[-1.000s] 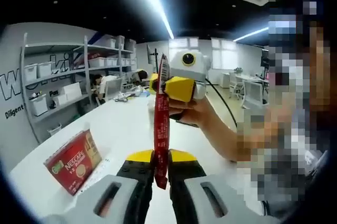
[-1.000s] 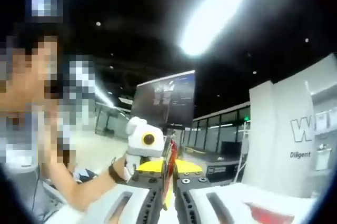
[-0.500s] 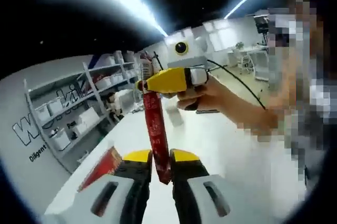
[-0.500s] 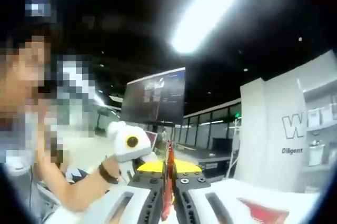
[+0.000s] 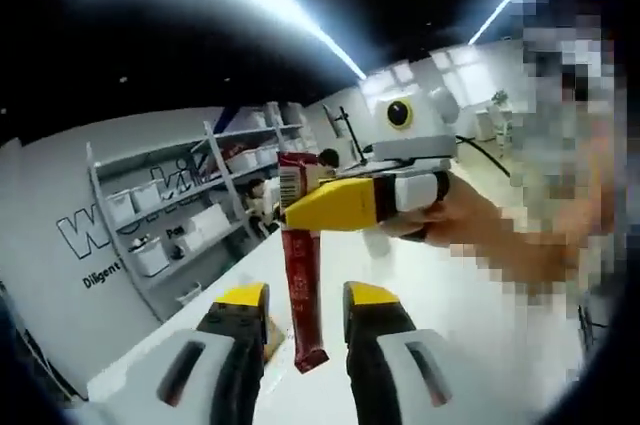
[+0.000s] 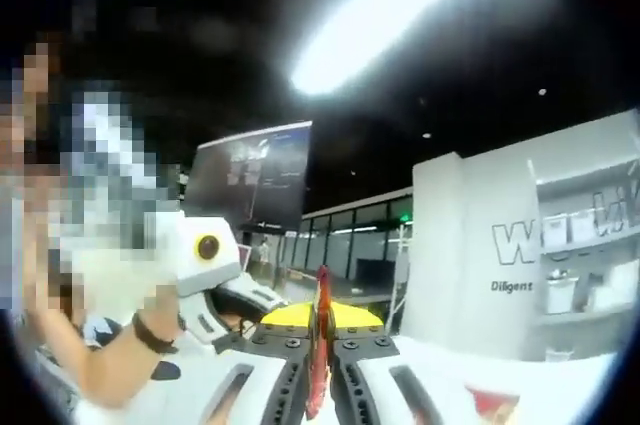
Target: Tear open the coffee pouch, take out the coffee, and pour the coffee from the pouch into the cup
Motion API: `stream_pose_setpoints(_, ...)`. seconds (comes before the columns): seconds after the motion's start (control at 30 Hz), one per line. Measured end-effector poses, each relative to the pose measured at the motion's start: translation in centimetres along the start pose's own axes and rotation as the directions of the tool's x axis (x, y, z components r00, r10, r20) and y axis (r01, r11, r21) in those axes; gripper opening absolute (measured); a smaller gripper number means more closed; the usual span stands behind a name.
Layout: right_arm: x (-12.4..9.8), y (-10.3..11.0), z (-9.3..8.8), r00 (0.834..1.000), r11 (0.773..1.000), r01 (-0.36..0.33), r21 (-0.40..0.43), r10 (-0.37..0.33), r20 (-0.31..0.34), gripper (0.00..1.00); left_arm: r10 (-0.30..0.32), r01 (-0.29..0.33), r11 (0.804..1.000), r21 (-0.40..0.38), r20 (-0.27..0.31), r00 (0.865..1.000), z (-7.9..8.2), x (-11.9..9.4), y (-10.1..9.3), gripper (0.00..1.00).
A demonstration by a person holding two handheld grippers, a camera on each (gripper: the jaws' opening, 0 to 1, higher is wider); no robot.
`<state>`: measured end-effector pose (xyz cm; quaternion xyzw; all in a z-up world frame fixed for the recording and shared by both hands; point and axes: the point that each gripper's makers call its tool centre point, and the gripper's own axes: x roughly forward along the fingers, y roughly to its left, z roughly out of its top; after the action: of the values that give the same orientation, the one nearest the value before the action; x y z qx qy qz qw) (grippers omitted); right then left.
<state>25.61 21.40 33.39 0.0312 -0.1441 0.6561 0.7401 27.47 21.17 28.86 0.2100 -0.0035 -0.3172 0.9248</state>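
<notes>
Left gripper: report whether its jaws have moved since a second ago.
Yes. The left gripper has opened, jaws now apart from the red coffee pouch, which the right gripper holds.

In the left gripper view the coffee pouch (image 5: 301, 295) hangs upright between the two parted jaws of the left hand-held gripper (image 5: 297, 301), touching neither, with its lower end above the table (image 5: 470, 315). The right hand-held gripper (image 5: 300, 213) reaches in from the right and clamps the pouch near its upper end, with a person's hand (image 5: 455, 220) behind it. A shelf rack (image 5: 170, 215) stands to the left, beyond the table, against a wall. In the right gripper view the pouch (image 6: 319, 350) stands edge-on between the closed jaws of the right hand-held gripper (image 6: 319, 320). The left hand-held gripper (image 6: 215, 265) sits to the left, and a monitor (image 6: 250, 185) stands behind it.
</notes>
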Motion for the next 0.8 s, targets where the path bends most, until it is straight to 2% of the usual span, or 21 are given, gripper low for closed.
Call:
stream_pose_setpoints(0.13,-0.1,-0.4,0.3,1.0,1.0,0.02,-0.001,-0.02,0.018,0.05,0.068,-0.068,0.997,0.04,-0.014,0.998,0.3,0.5,-0.4,0.29)
stream_pose_setpoints(0.23,-0.2,-0.6,0.6,0.999,1.0,0.026,0.002,-0.026,0.032,0.05,0.112,-0.112,0.993,0.048,0.005,0.994,1.1,0.5,-0.7,0.23)
stream_pose_setpoints(0.3,-0.3,-0.6,0.8,0.999,1.0,0.028,0.003,-0.028,0.038,0.05,0.122,-0.122,0.991,0.063,-0.001,0.992,1.0,0.5,-0.8,0.19)
stream_pose_setpoints(0.33,-0.3,-0.6,1.0,0.999,1.0,0.028,0.005,-0.029,0.043,0.05,0.14,-0.136,0.986,0.096,-0.028,0.99,0.5,0.6,-0.8,0.19)
stream_pose_setpoints(0.5,-0.3,-0.7,1.0,0.999,1.0,0.024,0.005,-0.025,0.043,0.06,0.145,-0.14,0.983,0.114,-0.031,0.989,0.5,0.9,-1.0,0.15)
stream_pose_setpoints(0.57,-0.2,-0.2,1.0,0.999,1.0,-0.022,-0.019,0.023,0.043,0.06,0.149,-0.144,0.985,0.099,-0.046,0.988,0.3,0.7,-1.0,0.13)
stream_pose_setpoints(0.63,-0.2,0.2,1.0,0.997,0.997,-0.053,-0.065,0.056,0.045,0.09,0.126,-0.122,0.99,0.075,-0.05,0.991,0.2,0.5,-1.2,0.13)
stream_pose_setpoints(0.7,-0.3,0.5,0.8,0.995,0.994,-0.088,-0.058,0.09,0.038,0.18,0.066,-0.066,0.998,0.02,-0.034,0.997,0.3,0.3,-1.8,0.12)
stream_pose_setpoints(0.73,-0.4,1.1,0.6,0.99,0.99,-0.137,-0.04,0.138,0.034,0.24,0.013,-0.013,1.0,-0.02,-0.006,1.0,0.5,0.0,-2.3,0.12)
stream_pose_setpoints(0.8,-0.7,2.0,0.7,0.978,0.979,-0.205,-0.006,0.205,0.045,0.26,-0.103,0.106,0.99,-0.092,0.036,0.994,0.9,-0.7,-3.5,0.12)
